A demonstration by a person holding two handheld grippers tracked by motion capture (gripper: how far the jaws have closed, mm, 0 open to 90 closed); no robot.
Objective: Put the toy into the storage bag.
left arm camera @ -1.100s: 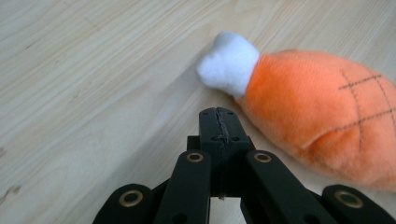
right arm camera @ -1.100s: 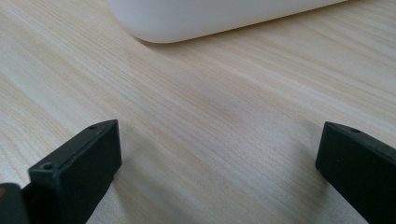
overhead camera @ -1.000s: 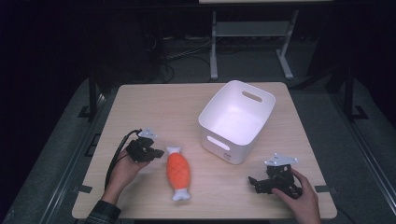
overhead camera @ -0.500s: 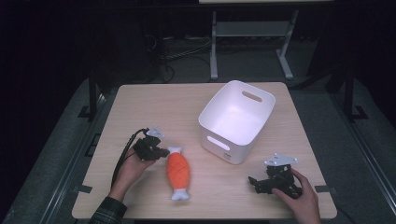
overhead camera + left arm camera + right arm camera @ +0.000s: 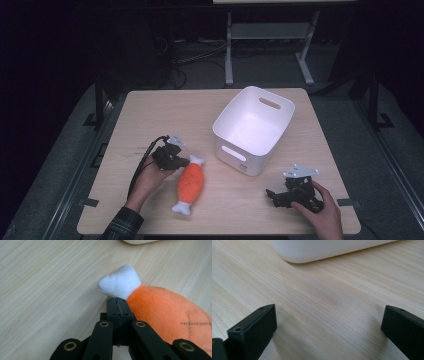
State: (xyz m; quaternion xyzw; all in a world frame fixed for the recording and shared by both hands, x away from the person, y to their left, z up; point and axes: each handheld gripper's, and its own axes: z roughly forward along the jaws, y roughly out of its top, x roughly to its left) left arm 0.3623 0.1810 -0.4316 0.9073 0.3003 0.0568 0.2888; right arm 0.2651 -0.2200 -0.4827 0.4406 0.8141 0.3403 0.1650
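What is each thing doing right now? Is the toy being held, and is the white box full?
Left gripper: fingers shut together, empty, tips right at the toy.
Right gripper: fingers open, empty, low over the table.
Orange plush drumstick: lying flat, not held.
White bin: upright, empty.

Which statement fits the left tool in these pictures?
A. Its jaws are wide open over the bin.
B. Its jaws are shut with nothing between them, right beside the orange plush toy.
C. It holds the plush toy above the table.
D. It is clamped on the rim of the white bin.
B: the left tool shows its jaws pressed together with nothing between them, next to the plush toy lying on the table.
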